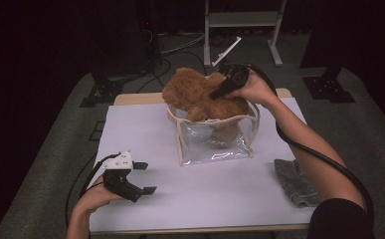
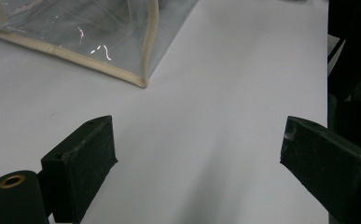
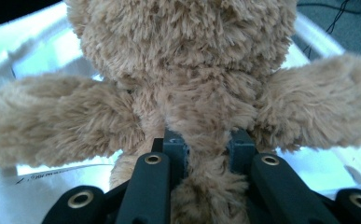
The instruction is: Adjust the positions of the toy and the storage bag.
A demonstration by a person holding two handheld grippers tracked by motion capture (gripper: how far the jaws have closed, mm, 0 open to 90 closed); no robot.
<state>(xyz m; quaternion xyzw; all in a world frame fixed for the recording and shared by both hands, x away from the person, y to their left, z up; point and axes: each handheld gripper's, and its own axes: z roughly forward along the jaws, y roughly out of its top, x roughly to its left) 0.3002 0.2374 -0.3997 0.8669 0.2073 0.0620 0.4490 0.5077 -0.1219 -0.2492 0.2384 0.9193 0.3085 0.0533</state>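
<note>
White tabletop (image 1: 145, 134), dark room, grey cloth (image 1: 294, 181) lower right. Clear cream-trimmed plastic bag (image 1: 215, 142) centre; brown fluffy teddy bear (image 1: 195, 94) half inside, your right gripper (image 1: 219, 92) clamped on it. Left gripper (image 1: 145, 178) wide open, empty, lower left.

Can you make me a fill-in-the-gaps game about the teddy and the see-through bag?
1. The right gripper has its fingers squeezed on the brown ____.
2. The teddy bear sits partly inside the clear ____, with its head sticking out.
3. The left gripper rests near the table's front edge with its fingers ____ and nothing between them.
4. The folded cloth to the right of the bag is ____ in colour.

Missing words: teddy bear; bag; open; grey
</note>
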